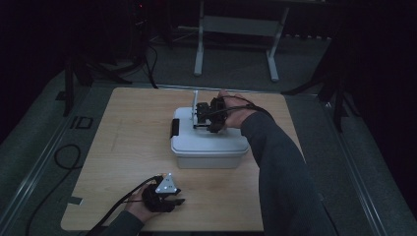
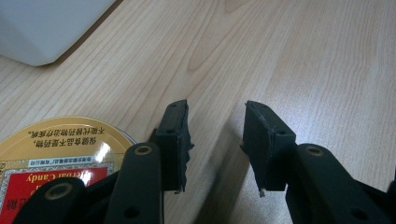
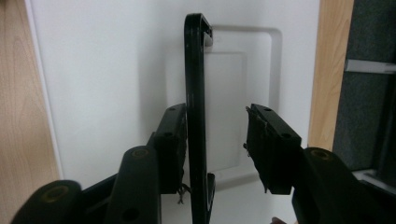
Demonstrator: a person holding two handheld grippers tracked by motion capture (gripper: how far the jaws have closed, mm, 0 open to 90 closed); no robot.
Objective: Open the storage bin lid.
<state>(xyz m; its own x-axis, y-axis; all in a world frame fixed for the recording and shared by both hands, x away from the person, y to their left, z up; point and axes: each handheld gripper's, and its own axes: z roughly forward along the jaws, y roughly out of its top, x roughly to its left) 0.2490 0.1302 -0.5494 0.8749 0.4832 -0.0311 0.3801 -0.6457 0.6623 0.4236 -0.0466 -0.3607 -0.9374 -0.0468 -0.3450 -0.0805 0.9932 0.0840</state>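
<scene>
Box handle (image 3: 195,116) sits between the half-open right claw (image 3: 217,140), not pinched yet, so next it probably squeezes and lifts.

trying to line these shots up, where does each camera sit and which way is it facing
High view: above the person's side, facing forward and down on the wooden table; forearms, left gripper and right gripper over the white box.
Left gripper view: rides the left gripper, facing down at the tabletop; own black jaws apart, a yellow candy tin beside them.
Right gripper view: rides the right gripper, facing down on the box lid; own jaws either side of the raised black handle.
Shared: the white box and tabletop.
</scene>
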